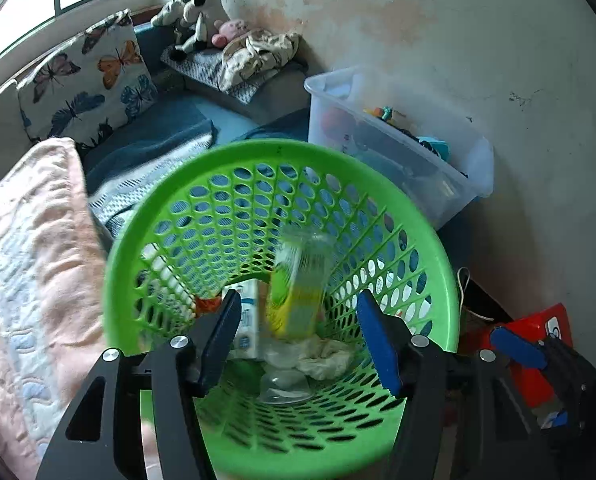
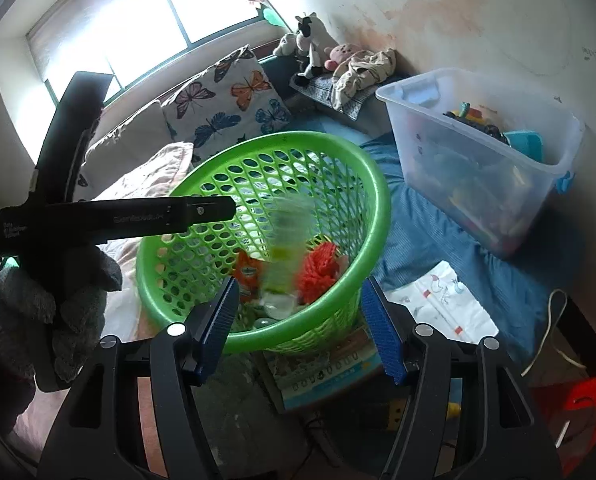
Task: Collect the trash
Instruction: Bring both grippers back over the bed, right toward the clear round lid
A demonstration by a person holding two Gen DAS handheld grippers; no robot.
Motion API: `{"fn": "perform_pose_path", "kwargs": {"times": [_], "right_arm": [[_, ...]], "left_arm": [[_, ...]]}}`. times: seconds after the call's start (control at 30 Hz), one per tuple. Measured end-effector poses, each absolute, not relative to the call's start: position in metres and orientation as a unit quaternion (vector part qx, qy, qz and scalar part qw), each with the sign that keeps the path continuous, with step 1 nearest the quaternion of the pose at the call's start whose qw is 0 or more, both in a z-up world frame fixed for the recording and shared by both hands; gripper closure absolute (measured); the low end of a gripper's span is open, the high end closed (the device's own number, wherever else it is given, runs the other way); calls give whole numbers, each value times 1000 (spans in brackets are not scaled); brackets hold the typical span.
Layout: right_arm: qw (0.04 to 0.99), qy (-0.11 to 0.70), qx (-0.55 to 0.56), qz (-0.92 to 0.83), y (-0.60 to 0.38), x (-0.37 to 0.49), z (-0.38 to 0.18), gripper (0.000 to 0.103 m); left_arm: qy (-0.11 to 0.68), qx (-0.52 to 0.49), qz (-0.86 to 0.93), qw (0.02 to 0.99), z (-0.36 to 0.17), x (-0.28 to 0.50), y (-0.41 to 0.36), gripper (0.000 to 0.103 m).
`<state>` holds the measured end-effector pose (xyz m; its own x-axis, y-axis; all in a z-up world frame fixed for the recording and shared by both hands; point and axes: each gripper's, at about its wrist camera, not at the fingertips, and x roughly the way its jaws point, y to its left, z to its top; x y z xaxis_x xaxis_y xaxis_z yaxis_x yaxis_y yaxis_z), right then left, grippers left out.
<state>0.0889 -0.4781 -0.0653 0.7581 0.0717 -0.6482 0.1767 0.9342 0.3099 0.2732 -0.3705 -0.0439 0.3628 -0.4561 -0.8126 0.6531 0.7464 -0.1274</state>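
Both claws hang released over the green basket [image 1: 437,264] on the bed, left claw [image 1: 298,336] and right claw [image 2: 299,316] flanking a blurred plastic bottle [image 1: 298,280] inside it; only the right view shows the gloved hand [image 2: 58,296]

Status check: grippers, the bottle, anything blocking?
Left gripper open, empty. Right gripper open, empty. Plastic bottle blurred, inside the green basket, above other trash. No obstruction at the basket mouth.
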Motion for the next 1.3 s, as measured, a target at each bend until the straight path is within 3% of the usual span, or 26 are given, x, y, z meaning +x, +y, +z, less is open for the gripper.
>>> {"fn": "perform_pose_path", "kwargs": {"times": [0.57,0.9,1.3], "right_arm": [[923,353,136,71,-387,89,-39,37],[918,376,50,114,-315,108,-48,23],[905,410,-3,117,-282,132,-76,20]], "left_arm": [[382,57,-251,888,25,225,-198,45],[379,16,-186,907,21,206,-107,42],[387,-20,-146,910,2,194,-46,38]]}}
